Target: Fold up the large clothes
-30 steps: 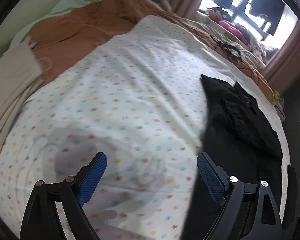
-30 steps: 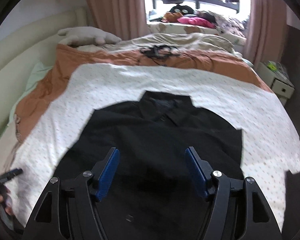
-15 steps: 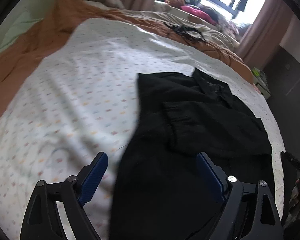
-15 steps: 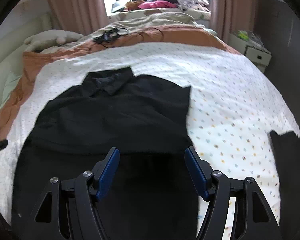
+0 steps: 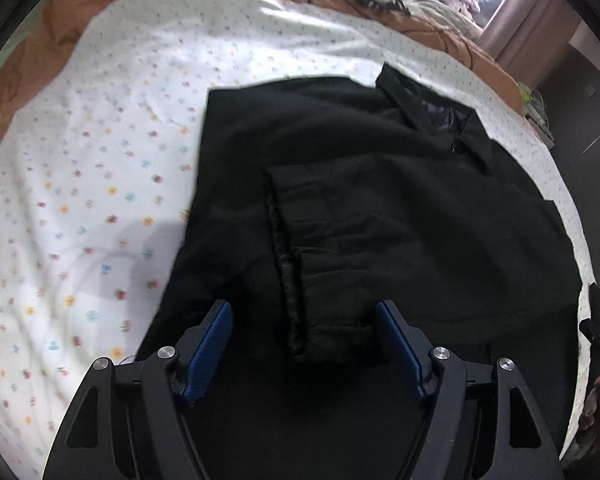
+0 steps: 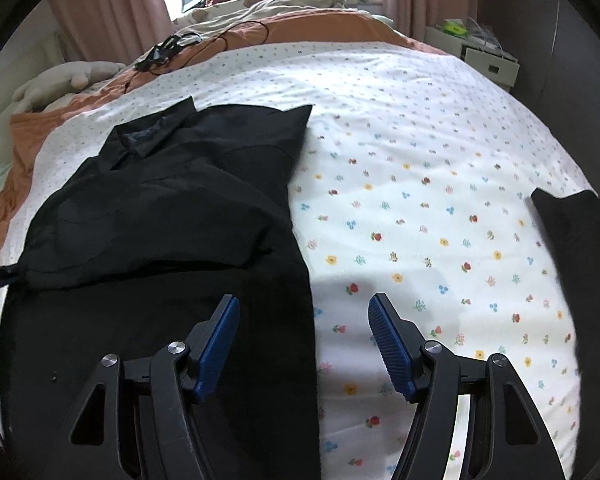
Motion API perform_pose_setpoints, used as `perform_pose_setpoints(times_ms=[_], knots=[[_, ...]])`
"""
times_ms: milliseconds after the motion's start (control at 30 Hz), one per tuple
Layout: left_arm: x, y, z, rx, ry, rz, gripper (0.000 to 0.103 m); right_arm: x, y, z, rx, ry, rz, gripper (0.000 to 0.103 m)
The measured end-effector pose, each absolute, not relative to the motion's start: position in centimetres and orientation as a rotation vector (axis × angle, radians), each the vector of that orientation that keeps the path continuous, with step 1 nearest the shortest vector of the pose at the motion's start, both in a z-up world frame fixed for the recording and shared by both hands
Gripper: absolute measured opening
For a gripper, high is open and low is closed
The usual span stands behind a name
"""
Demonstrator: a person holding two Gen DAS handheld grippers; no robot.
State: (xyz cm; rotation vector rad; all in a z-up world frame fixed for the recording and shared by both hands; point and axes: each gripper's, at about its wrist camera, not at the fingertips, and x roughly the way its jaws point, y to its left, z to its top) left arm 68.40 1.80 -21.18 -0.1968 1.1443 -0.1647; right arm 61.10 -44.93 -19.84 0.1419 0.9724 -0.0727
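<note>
A large black collared shirt [image 5: 380, 184] lies flat on the flowered white sheet [image 5: 80, 184], collar [image 5: 428, 108] toward the far side, with a sleeve folded across its middle. My left gripper [image 5: 304, 344] is open and empty above the folded sleeve's cuff [image 5: 296, 320]. In the right wrist view the shirt [image 6: 172, 208] fills the left half, collar [image 6: 152, 128] at the far end. My right gripper [image 6: 304, 340] is open and empty, straddling the shirt's right side edge [image 6: 304, 280].
An orange blanket [image 6: 300, 28] with a black cable tangle [image 6: 168, 46] lies beyond the sheet. A white drawer unit [image 6: 484, 60] stands at the far right. Another dark cloth [image 6: 580, 240] hangs at the right edge. A plush toy [image 6: 60, 80] rests far left.
The left gripper has swung right from bare sheet to above the shirt's folded sleeve. The right gripper has swung right, from over the shirt's middle to its right edge.
</note>
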Motion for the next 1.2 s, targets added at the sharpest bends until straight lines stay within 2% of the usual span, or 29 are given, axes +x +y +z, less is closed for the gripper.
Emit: perform_pose_setpoints(times_ms=[33,100,133,167,233,433,500,600,733,767,1200], knots=[[68.5,1.6,-21.4,-0.191,1.139,-0.162,0.071,61.2,-44.9,-20.0,0.140,0.975,-0.072,0.064],[68.7,1.2,-21.3,-0.170,1.122,-0.171,0.056,61.5,-44.8,-20.2,0.134,0.978,-0.071,0.062],[68.9,1.0,-21.2,-0.158,1.118,-0.181,0.039,61.6,-44.8,-20.1,0.132,0.977,-0.072,0.062],[69.2,0.7,-20.9,-0.127,1.126,-0.172,0.037,61.7,-44.7,-20.0,0.132,0.974,-0.073,0.062],[69.6,0.3,-20.2,-0.090,1.118,-0.170,0.013,61.8,-44.7,-19.7,0.136,0.966,-0.072,0.062],[71.1,0.6,-17.8,-0.062,1.044,-0.161,0.011,61.0,-44.7,-19.1,0.164,0.956,-0.059,0.062],[71.5,0.8,-18.7,-0.061,1.068,-0.148,0.012,60.9,-44.9,-19.1,0.161,0.958,-0.066,0.062],[71.6,0.9,-20.8,-0.023,1.131,-0.116,0.028,60.5,-45.4,-19.4,0.173,0.974,-0.079,0.062],[70.1,2.0,-20.3,-0.025,1.092,-0.078,0.070,59.6,-45.6,-19.6,0.162,0.986,-0.088,0.062],[69.9,2.2,-20.1,-0.039,1.090,-0.079,0.076,59.3,-45.7,-19.6,0.157,0.989,-0.092,0.062],[62.1,6.3,-17.2,-0.124,1.078,-0.080,0.078,54.5,-46.4,-19.2,0.248,0.997,-0.035,0.062]])
